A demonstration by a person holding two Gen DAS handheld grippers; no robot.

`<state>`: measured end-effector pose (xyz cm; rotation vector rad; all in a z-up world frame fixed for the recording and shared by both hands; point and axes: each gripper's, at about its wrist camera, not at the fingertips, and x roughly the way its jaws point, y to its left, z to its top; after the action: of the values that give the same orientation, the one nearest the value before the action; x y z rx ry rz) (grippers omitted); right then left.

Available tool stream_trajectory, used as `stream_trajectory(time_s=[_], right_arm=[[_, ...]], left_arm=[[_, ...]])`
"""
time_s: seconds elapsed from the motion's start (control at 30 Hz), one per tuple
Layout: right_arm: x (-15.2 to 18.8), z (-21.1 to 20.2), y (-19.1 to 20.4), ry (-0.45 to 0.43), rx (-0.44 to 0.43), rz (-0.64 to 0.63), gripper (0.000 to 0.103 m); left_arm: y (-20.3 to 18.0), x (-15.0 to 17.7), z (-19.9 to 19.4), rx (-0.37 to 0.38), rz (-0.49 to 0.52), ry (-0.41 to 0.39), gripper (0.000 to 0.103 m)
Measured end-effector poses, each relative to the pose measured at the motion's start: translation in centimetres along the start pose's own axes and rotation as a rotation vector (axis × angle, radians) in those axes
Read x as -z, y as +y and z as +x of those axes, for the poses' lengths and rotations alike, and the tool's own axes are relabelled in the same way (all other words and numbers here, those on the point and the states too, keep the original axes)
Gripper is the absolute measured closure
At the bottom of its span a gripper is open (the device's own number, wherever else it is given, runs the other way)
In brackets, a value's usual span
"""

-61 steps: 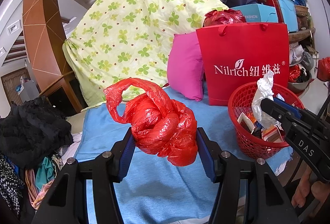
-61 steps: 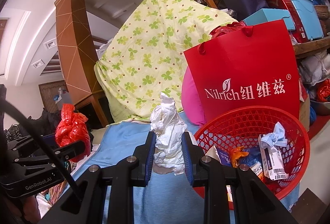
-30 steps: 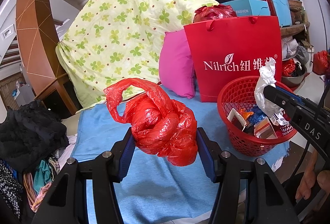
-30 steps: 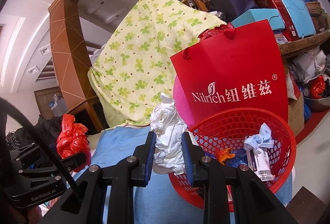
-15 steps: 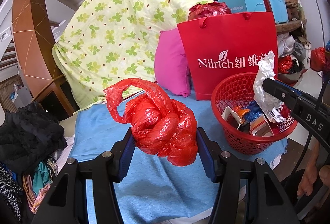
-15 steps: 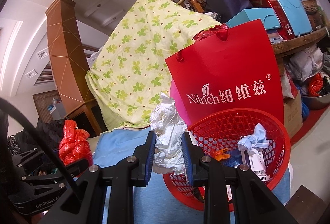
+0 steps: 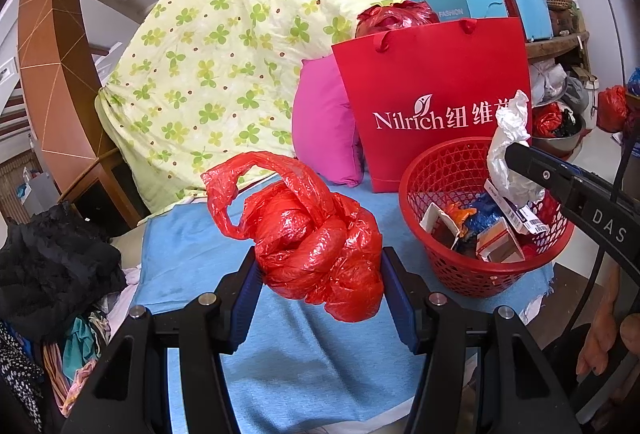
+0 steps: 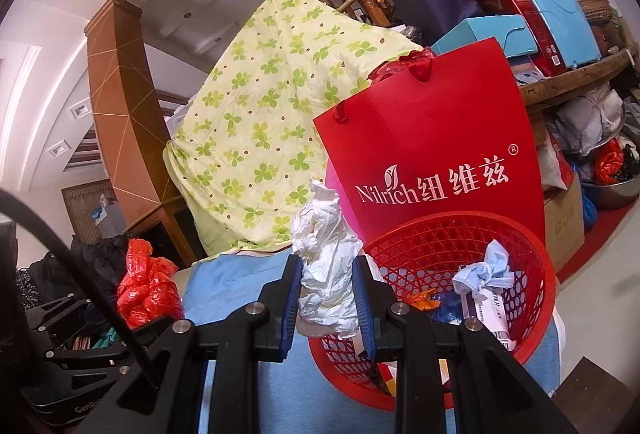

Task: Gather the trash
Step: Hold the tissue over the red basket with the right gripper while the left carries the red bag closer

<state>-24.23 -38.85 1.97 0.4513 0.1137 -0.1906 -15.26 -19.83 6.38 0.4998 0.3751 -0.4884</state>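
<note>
Where blue cloth (image 7: pixel 192 250) ends, red basket (image 7: pixel 416 194) holds cartons, wrappers, blue wad (image 8: pixel 486 270). Left gripper (image 7: pixel 320 274) jaws clamped on red plastic bag (image 7: pixel 320 238), knotted, glossy, above cloth. Right gripper (image 8: pixel 326 298) jaws clamped on crumpled white paper (image 8: pixel 326 266), at basket's near rim.

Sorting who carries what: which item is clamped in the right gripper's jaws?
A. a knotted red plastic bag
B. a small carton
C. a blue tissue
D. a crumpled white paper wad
D: in the right wrist view the right gripper is clamped on the crumpled white paper wad; the red plastic bag sits in the left gripper.
</note>
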Motion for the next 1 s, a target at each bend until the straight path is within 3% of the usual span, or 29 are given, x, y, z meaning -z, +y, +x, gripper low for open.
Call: stream_trajectory(time_s=[1.0], right_arm=[[-0.3, -0.8, -2.4, -0.009, 0.038, 0.060, 0.076]], left_arm=[[-2.0, -0.1, 0.5, 0.037, 0.046, 0.011, 0.043]])
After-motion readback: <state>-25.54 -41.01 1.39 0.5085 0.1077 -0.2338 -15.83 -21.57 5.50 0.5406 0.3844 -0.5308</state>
